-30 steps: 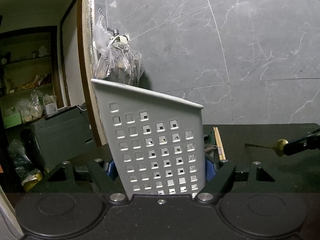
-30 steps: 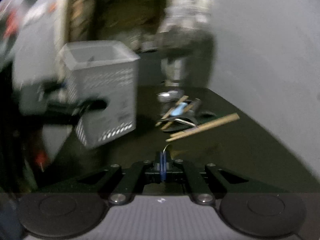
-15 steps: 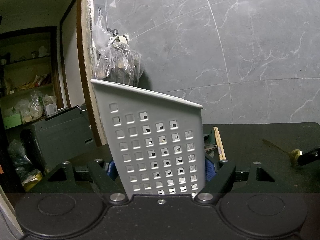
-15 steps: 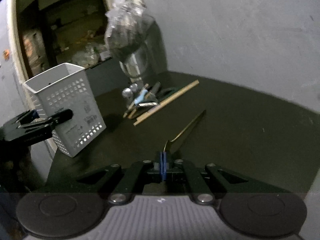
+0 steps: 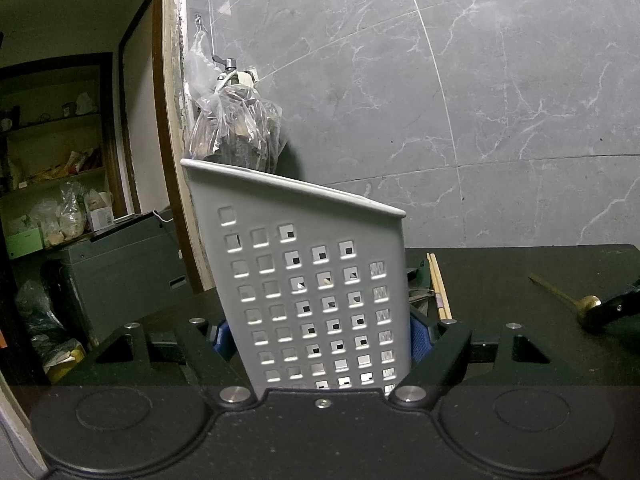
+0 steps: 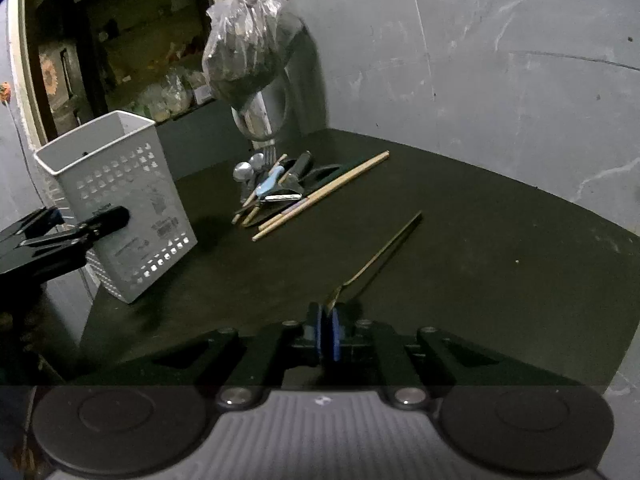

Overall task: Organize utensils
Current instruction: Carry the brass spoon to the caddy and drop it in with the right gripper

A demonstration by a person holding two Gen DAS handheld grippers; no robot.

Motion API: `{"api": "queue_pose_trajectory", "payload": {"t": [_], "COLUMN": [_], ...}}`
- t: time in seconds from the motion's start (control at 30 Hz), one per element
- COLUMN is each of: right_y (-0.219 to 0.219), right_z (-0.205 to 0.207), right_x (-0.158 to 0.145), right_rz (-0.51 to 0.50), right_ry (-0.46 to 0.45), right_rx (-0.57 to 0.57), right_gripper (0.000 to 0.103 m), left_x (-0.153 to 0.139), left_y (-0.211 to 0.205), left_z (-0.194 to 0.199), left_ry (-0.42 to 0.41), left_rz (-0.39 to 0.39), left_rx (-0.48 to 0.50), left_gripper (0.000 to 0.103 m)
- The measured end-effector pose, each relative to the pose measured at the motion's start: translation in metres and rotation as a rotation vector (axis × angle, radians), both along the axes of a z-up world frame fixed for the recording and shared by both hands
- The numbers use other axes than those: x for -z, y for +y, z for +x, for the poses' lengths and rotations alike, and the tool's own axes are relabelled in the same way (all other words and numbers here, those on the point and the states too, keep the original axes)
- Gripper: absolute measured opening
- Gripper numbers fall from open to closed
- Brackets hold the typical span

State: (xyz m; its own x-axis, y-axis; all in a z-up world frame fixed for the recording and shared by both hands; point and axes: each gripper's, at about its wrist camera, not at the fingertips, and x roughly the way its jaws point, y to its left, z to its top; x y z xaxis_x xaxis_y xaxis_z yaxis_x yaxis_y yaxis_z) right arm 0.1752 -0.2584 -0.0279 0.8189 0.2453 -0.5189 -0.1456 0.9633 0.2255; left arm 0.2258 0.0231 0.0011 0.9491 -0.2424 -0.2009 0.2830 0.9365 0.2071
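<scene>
My left gripper [image 5: 320,332] is shut on the lower part of a white perforated utensil basket [image 5: 304,280], which leans to one side. The right wrist view shows the basket [image 6: 116,200] at the table's left edge with the left gripper [image 6: 80,228] clamped on it. A slim gold utensil [image 6: 380,252] lies on the dark table [image 6: 480,260], its head between my right gripper's [image 6: 328,336] blue pads. Those jaws are opening, with a narrow gap showing between the pads. In the left wrist view the gold utensil [image 5: 576,300] lies at far right.
A pile of spoons, knives and wooden chopsticks [image 6: 288,188] lies near the back wall, right of the basket. A filled plastic bag [image 6: 244,52] hangs above it. The grey marble wall [image 5: 440,100] bounds the table behind. Shelves and a dark doorway lie to the left.
My right gripper has carried the gold utensil down onto the table and rolled level, and its pads have parted slightly. The left gripper and basket have not moved.
</scene>
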Motion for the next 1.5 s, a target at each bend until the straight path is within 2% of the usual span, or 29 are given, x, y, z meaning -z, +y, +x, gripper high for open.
{"api": "queue_pose_trajectory", "payload": {"t": [0.13,0.43,0.53,0.67,1.17,1.4,1.5], "right_y": [-0.001,-0.009,-0.011,-0.006,0.015,0.023,0.030], "right_z": [0.005,0.017,0.017,0.013,0.006,0.006,0.007], "right_x": [0.000,0.000,-0.001,-0.008,-0.087,-0.139,-0.163], "right_rz": [-0.003,0.078,0.083,0.067,0.124,0.198,0.232], "right_ry": [0.005,0.033,0.031,-0.003,-0.186,-0.340,-0.390], "right_rx": [0.008,0.032,0.048,0.026,-0.172,-0.295,-0.387], "right_gripper": [0.009,0.011,0.004,0.003,0.002,0.002,0.002], "left_x": [0.000,0.000,0.000,0.000,-0.001,-0.001,-0.002], "left_y": [0.000,0.000,0.000,-0.001,-0.002,-0.003,-0.005], "left_z": [0.000,0.001,0.001,0.001,0.001,0.002,0.002], "left_ry": [0.001,0.002,0.002,0.004,0.010,0.013,0.021], "left_rz": [0.000,0.000,-0.001,-0.004,-0.005,-0.005,-0.005], "left_rx": [0.000,0.000,-0.001,-0.005,-0.012,-0.025,-0.037], "left_gripper": [0.080,0.080,0.080,0.080,0.080,0.080,0.079]}}
